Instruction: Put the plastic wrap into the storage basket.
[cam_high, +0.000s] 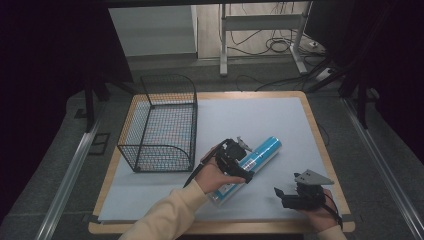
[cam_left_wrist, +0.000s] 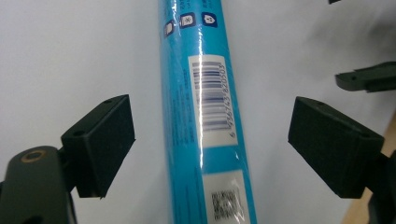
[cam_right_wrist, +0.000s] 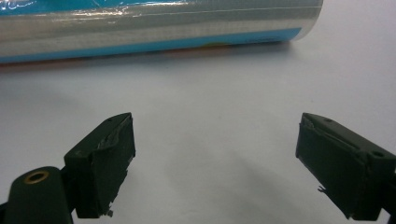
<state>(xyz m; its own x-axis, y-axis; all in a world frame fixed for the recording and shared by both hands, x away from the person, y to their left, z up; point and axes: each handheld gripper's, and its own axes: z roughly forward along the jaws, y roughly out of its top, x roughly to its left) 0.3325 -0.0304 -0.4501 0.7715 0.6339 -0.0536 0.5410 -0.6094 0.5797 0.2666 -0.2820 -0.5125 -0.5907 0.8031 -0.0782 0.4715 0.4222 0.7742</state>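
A: Where is the tube (cam_high: 247, 163)?
B: Lower centre of the high view, lying slantwise on the grey mat (cam_high: 260, 120) that covers the tabletop (cam_high: 320, 150), its far end pointing to the upper right.

A: How much room around it?
B: Plenty of bare mat above it and to its right. The wire basket (cam_high: 162, 125) stands at centre left, near the mat's left edge and apart from the tube. The tabletop's near edge runs along the bottom of the frame, just below both hands.

A: And the left gripper (cam_high: 235, 157)?
B: It sits over the tube's near half. In the left gripper view its fingers (cam_left_wrist: 105, 140) are spread wide, one on each side of the tube (cam_left_wrist: 205, 107), with clear mat between each pad and the wrapper. Released, touching nothing.

A: The right gripper (cam_high: 292, 192)?
B: Lower right of the high view, close to the tabletop's near edge. In its own view the fingers (cam_right_wrist: 105, 158) gape wide over bare mat, holding nothing, with the tube (cam_right_wrist: 154, 28) lying across the top of the frame, well beyond them.
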